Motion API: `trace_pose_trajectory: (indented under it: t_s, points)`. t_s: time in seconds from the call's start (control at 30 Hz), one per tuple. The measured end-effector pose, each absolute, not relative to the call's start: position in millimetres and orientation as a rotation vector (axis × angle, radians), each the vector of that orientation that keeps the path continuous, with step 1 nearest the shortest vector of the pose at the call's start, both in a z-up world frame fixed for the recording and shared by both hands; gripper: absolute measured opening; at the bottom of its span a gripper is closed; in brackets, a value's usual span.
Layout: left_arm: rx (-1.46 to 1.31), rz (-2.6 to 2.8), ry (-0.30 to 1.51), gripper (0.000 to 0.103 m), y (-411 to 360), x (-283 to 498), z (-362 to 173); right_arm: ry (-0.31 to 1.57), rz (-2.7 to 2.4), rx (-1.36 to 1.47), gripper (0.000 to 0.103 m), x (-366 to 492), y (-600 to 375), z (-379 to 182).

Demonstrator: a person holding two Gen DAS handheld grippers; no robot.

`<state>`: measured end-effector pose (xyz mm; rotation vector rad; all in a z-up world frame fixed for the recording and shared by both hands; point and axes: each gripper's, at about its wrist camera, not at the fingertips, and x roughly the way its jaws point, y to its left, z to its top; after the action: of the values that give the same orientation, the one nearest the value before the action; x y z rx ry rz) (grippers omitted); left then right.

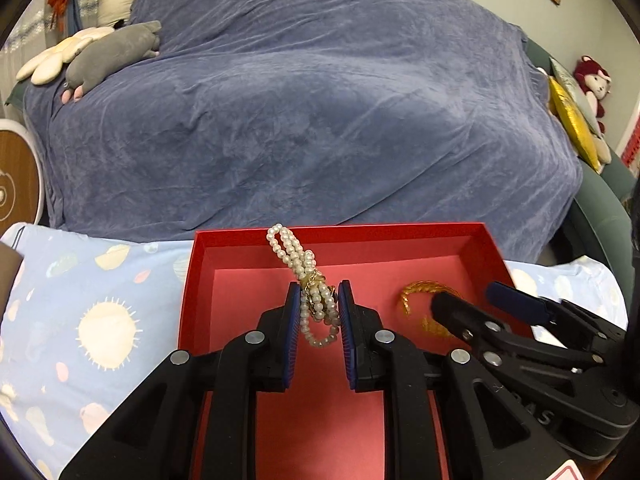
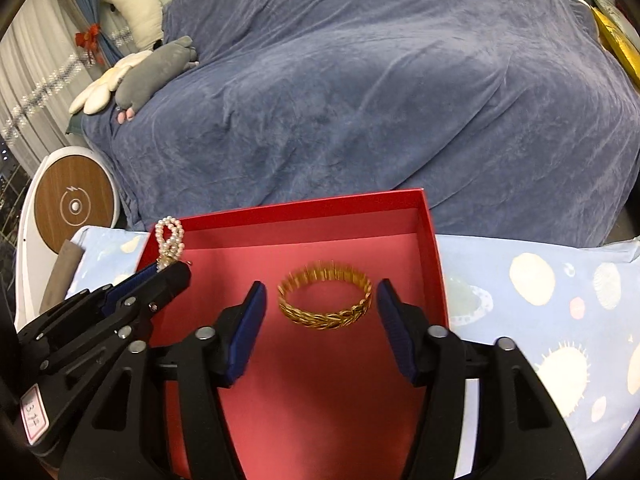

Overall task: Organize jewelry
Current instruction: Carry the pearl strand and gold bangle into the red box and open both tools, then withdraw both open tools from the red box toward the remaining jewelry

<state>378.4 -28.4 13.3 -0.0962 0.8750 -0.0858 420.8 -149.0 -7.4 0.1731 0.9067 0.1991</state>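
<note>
A red box point(image 1: 400, 232) lies open on a patterned cloth. My left gripper point(image 1: 319, 300) is shut on a pearl bracelet point(image 1: 296, 258) and holds it upright over the box's left half; the pearls also show in the right wrist view point(image 2: 170, 236). A gold bracelet point(image 2: 326, 300) lies on the box floor point(image 2: 320, 360). My right gripper point(image 2: 320, 300) is open, its fingers either side of the gold bracelet and apart from it. In the left wrist view the right gripper point(image 1: 464, 300) partly hides the gold bracelet point(image 1: 416, 292).
The box point(image 2: 428, 240) sits on a light blue cloth with sun and planet prints point(image 1: 100, 320). Behind it is a bed under a blue blanket point(image 1: 320, 100) with plush toys point(image 1: 116, 52). A round wooden-faced device point(image 2: 74, 204) stands at the left.
</note>
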Motion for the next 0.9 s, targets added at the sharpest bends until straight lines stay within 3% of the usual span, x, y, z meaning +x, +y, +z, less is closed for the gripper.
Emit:
trace_pose_trajectory:
  t_s: [0.2, 0.57, 0.7, 0.83, 0.9]
  points:
    - [-0.124, -0.091, 0.919, 0.029, -13.5, 371.1, -1.9, 0.920, 0.183, 0.165, 0.080, 404.6, -147.7, -13.5]
    - [-0.093, -0.068, 0.900, 0.030, -13.3, 346.4, -3.1, 0.891, 0.144, 0.162, 0.080, 375.9, -151.5, -13.1]
    - [-0.052, -0.047, 0.868, 0.037, -15.3, 332.1, 7.8, 0.856, 0.145, 0.158, 0.080, 352.7, -155.7, 3.6]
    - [-0.042, -0.051, 0.822, 0.038, -12.9, 308.4, 28.6, 0.822, 0.152, 0.144, 0.080, 318.9, -159.0, 24.7]
    - [-0.044, -0.060, 0.803, 0.047, -10.6, 289.5, 40.5, 0.814, 0.161, 0.146, 0.080, 296.6, -161.6, 33.3]
